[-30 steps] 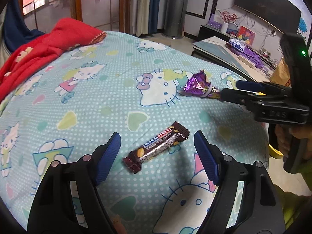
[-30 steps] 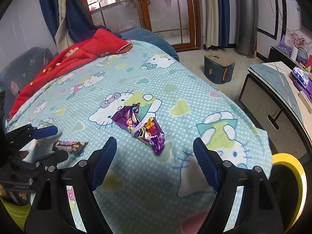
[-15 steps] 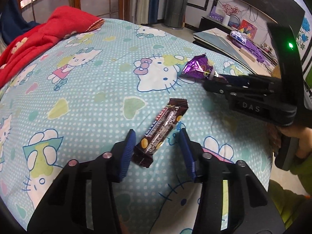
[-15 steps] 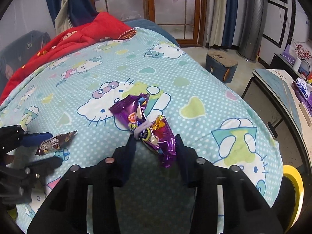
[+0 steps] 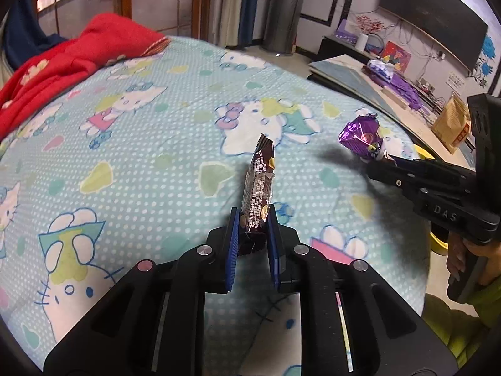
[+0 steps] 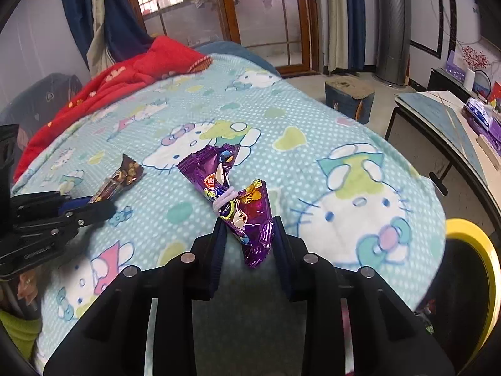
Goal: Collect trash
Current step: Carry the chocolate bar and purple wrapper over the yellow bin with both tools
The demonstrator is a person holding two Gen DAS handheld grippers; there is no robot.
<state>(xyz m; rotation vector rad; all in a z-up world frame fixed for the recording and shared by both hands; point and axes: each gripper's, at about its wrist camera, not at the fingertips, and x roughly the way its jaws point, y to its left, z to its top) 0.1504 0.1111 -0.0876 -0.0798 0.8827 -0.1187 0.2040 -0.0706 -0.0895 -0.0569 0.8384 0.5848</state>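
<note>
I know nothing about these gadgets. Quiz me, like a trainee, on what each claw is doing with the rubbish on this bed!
1. True or false: the left gripper is shut on the brown crinkly chocolate-bar wrapper.
2. What does the right gripper hold? A) red blanket B) purple foil snack bag tied with a white band C) yellow bin
3. Fill in: both pieces come off the pale blue cartoon-cat ______.

Key: 1 true, its jaws have just been closing onto the wrapper. 2 B, those jaws also just closed on the bag. 3 bedsheet.
</note>
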